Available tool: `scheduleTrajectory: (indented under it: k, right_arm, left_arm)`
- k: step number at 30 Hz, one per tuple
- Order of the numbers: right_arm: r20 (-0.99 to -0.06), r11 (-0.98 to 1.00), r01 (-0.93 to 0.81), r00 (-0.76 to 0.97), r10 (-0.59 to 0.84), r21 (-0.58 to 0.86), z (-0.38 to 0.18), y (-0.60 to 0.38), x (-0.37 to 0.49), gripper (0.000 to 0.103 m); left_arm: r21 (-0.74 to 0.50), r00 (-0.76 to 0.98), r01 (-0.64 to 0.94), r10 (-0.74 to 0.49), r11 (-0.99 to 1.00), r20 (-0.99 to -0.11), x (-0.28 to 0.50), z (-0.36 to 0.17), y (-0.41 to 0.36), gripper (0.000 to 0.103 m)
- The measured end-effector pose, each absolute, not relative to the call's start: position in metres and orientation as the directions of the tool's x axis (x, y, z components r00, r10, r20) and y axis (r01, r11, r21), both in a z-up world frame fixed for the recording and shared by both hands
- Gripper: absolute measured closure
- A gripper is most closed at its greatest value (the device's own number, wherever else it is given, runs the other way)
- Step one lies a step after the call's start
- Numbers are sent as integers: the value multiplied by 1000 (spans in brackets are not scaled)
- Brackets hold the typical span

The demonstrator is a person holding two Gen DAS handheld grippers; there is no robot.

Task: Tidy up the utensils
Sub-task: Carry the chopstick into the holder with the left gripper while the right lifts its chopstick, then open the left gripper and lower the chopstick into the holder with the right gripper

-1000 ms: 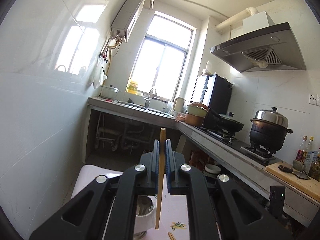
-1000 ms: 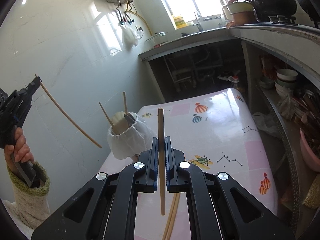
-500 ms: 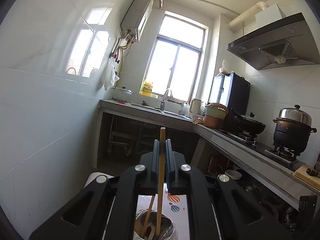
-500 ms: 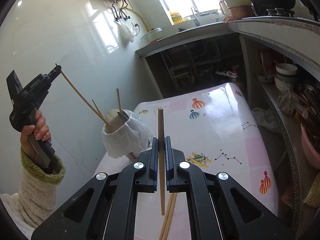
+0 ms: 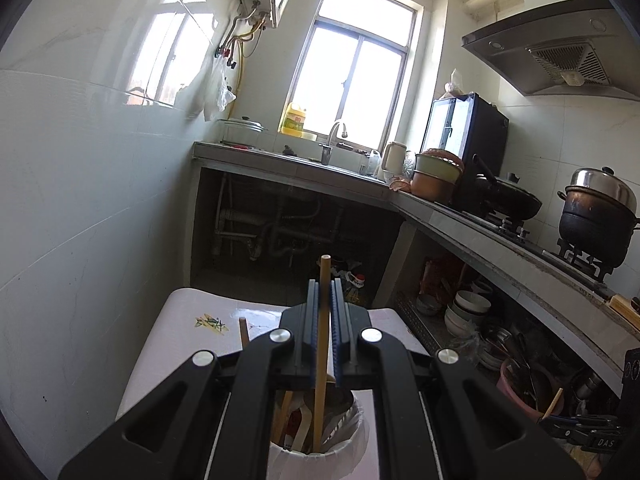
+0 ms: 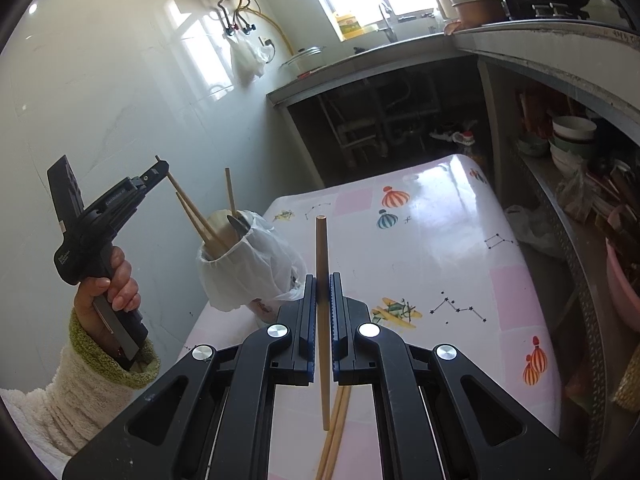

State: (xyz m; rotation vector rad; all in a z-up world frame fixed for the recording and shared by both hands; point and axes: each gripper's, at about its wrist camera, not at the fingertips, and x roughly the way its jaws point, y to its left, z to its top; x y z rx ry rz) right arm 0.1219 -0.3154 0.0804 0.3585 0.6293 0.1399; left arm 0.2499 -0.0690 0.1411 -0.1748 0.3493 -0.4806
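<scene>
- At the table's left edge, my left gripper (image 6: pixel 160 166) pinches one chopstick (image 5: pixel 321 356) near its top, its lower end already inside the bag-lined utensil cup (image 6: pixel 236 256).
- In that cup, other chopsticks (image 6: pixel 229 194) and a spoon lean against the rim, so I judge the release wants the stick sunk deep enough not to tip out; I would let go only once the tip rests low.
- At centre, my right gripper (image 6: pixel 322 280) is clamped on a second chopstick (image 6: pixel 322 320), upright, above the patterned table (image 6: pixel 440 248).
- Below it, loose chopsticks (image 6: pixel 334 432) lie on the cloth, waiting.
- For the right stick, I would hold off until the left clears the cup, to avoid a clash.
</scene>
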Motion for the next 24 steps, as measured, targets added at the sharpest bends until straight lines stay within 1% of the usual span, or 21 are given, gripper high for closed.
scheduleTrajectory:
  k: [8, 14, 20, 21, 23, 24]
  right_arm:
    - [-550, 930, -20, 802, 234, 367, 81, -315, 120, 99]
    - [-549, 931, -20, 803, 232, 364, 82, -314, 119, 99]
    - [-545, 935, -28, 806, 230, 353, 86, -311, 119, 99]
    - [-543, 936, -31, 807, 230, 350, 87, -311, 119, 99]
    - [-539, 938, -38, 810, 230, 343, 91, -309, 119, 99]
    - [-536, 940, -43, 812, 231, 339, 93, -308, 119, 99]
  left_arm:
    - [-224, 805, 409, -465, 885, -367, 255, 110, -73, 98]
    - [-196, 813, 391, -437, 900, -386, 250, 105, -66, 98]
    - [-195, 817, 354, -404, 915, -411, 244, 104, -51, 96]
    - [-194, 815, 351, -401, 916, -418, 243, 104, -49, 95]
    - [-199, 804, 350, -402, 915, -438, 244, 103, -45, 90]
    - [-205, 800, 349, -404, 915, -444, 243, 102, -43, 80]
